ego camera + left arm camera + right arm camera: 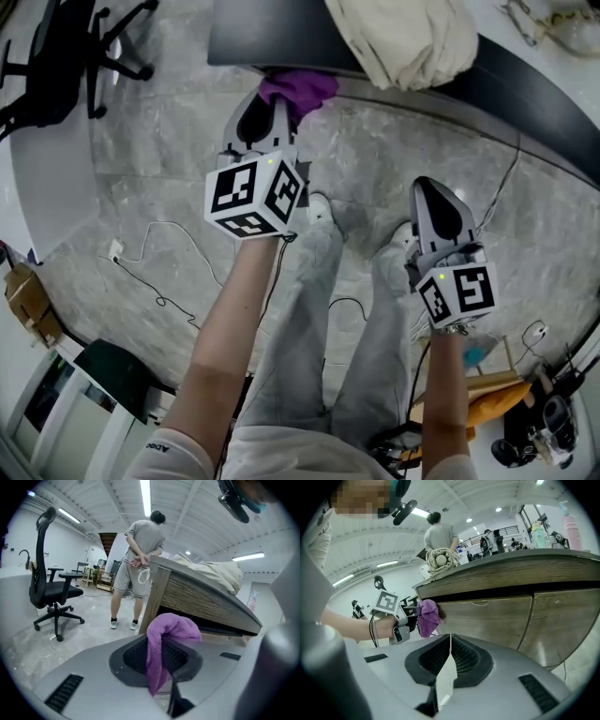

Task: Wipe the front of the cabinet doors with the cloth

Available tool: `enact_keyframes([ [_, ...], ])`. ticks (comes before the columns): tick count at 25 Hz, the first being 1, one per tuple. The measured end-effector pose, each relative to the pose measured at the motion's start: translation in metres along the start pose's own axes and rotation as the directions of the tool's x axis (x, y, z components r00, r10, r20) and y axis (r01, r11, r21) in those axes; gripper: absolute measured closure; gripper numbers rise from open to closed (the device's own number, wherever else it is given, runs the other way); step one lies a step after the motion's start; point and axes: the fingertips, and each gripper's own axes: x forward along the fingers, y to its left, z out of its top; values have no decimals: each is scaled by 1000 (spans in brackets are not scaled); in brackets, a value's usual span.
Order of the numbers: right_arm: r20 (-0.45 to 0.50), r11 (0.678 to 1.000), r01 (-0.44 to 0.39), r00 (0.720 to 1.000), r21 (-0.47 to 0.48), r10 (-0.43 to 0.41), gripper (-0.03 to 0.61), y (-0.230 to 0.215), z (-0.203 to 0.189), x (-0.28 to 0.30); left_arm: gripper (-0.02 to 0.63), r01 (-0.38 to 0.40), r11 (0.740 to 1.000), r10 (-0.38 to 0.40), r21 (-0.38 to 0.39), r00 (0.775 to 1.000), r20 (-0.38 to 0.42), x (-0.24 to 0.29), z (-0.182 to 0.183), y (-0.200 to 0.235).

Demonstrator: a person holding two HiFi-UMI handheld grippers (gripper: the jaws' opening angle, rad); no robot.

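Left claw [159, 662] clamped on purple cloth [172, 626], frame centre. Cloth at left end of cabinet door [492, 620], under counter [511, 560]. Right claw [450, 644] closed, empty. Sleeve [171, 456] print unreadable.

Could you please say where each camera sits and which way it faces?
Head view: on the head, facing steeply down; forearms, legs, left tongs and right tongs.
Left gripper view: on left tongs, facing the cabinet end; tongs grip the cloth.
Right gripper view: on right tongs, facing the doors; left forearm shows.
All share the cloth.
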Motion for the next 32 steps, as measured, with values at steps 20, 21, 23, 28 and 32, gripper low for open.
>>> enact_keyframes([
  [20,-69,999,-45,997,-14,44,549,-119,-67,-114,554,70,997,-69,13,994,-83,-24,-127,-198],
  [21,-68,999,-36,997,-9,35,549,-130,-69,-120,554,90,996,-89,14,992,-88,-18,-133,-216],
  [23,-63,1000,-20,998,2,20,549,-148,-73,-131,554,125,992,-123,11,987,-99,-4,-144,-245],
  [28,-37,999,9,999,40,-8,549,-175,-79,-143,554,161,986,-164,-39,979,-121,32,-158,-277],
  [32,-42,999,19,999,49,-17,549,-184,-85,-145,554,149,987,-156,-57,977,-144,56,-159,-274],
])
